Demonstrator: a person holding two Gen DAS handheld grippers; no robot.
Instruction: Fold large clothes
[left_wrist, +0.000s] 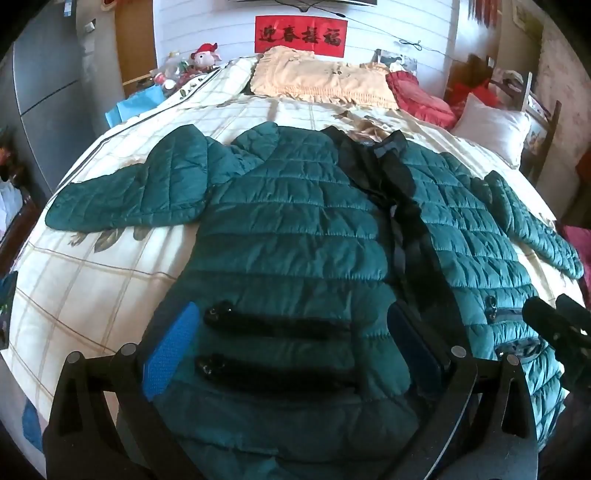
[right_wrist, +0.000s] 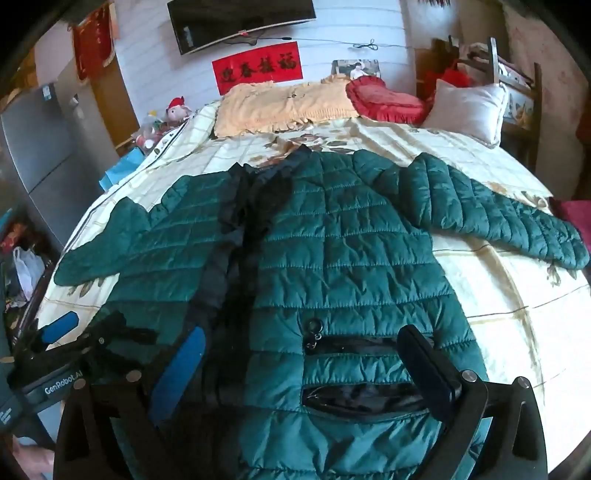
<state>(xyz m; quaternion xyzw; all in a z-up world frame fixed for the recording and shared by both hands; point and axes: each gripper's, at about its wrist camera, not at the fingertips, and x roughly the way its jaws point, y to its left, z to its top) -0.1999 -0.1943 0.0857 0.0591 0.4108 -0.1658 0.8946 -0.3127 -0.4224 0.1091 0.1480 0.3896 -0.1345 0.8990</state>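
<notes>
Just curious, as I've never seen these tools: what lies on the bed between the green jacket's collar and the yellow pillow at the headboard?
Only bare checked bedsheet separates the jacket from the yellow pillow; the right wrist view shows it best.

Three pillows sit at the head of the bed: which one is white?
The white pillow at the right end, propped against the wooden frame. The red ruffled pillow lies beside it, and the wide yellow fringed pillow sits under the red banner.

Green quilted jacket (left_wrist: 295, 229) flat on bed (left_wrist: 92, 280) — jaws wide
</notes>
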